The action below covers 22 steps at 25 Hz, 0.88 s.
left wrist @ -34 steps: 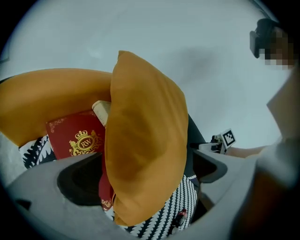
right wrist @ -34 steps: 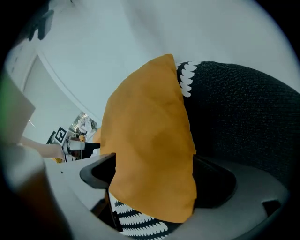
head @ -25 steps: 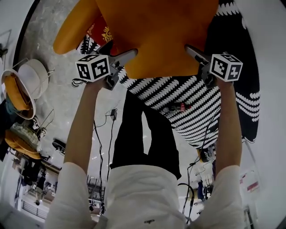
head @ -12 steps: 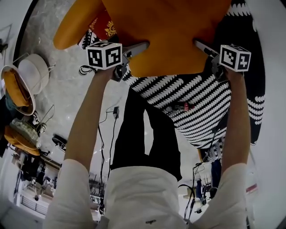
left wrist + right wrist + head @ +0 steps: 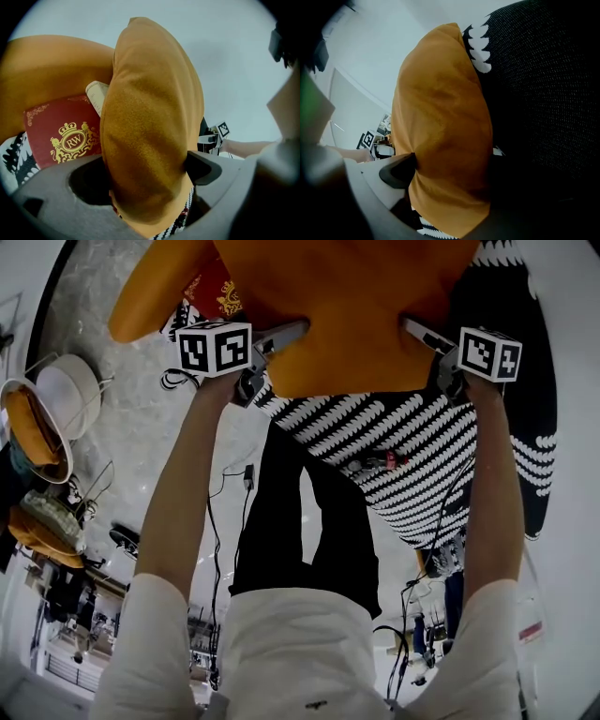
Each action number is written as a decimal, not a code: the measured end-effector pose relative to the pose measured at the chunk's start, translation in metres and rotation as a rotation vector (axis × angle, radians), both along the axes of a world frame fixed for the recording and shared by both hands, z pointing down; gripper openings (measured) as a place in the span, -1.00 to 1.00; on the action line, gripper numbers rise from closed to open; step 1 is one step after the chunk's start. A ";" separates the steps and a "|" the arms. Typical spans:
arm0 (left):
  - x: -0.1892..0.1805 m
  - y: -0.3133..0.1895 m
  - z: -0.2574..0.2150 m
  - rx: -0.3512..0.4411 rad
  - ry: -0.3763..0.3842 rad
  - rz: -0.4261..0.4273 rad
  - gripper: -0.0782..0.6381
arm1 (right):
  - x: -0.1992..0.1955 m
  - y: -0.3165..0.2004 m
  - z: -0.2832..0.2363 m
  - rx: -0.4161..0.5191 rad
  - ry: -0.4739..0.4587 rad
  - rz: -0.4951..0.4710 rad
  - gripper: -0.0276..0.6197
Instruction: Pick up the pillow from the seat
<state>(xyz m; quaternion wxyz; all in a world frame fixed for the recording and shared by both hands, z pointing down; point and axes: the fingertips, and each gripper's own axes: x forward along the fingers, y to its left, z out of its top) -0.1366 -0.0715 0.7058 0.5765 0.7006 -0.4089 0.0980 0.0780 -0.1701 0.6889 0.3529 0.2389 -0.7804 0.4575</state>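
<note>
The pillow sits over the far part of the seat. Just left of it stands a box, partly behind the pillow's edge, with a cushion behind and left of the box. The person's legs stand before the seat, and cables trail on the floor left of them.

— What's the floor like?
— Grey marbled floor, glossy, with thin black cables trailing across it.
— Any furniture?
— A seat covered in black fabric with rows of white marks. Off to the left there's a round white stand with something orange in it. Below that is clutter, too small to tell apart.
— And the walls?
— A plain pale wall, evenly lit, shows in the left gripper view.
</note>
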 end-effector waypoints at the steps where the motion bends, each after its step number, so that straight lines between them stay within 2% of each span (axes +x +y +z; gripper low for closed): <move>1: 0.002 0.000 -0.002 0.003 0.009 0.006 0.58 | 0.000 0.002 -0.001 -0.006 0.004 0.000 0.64; 8: 0.002 0.002 -0.018 -0.002 -0.016 0.033 0.22 | -0.010 0.009 -0.016 -0.005 0.071 -0.012 0.23; 11: 0.004 0.001 -0.023 -0.014 -0.023 0.050 0.15 | -0.011 0.009 -0.022 0.023 0.098 -0.003 0.08; 15: 0.010 0.001 -0.037 -0.015 -0.037 0.061 0.05 | -0.007 0.014 -0.038 0.060 0.123 0.008 -0.06; 22: 0.016 0.016 -0.058 -0.011 -0.070 0.068 -0.04 | 0.000 0.040 -0.061 0.058 0.133 0.047 -0.13</move>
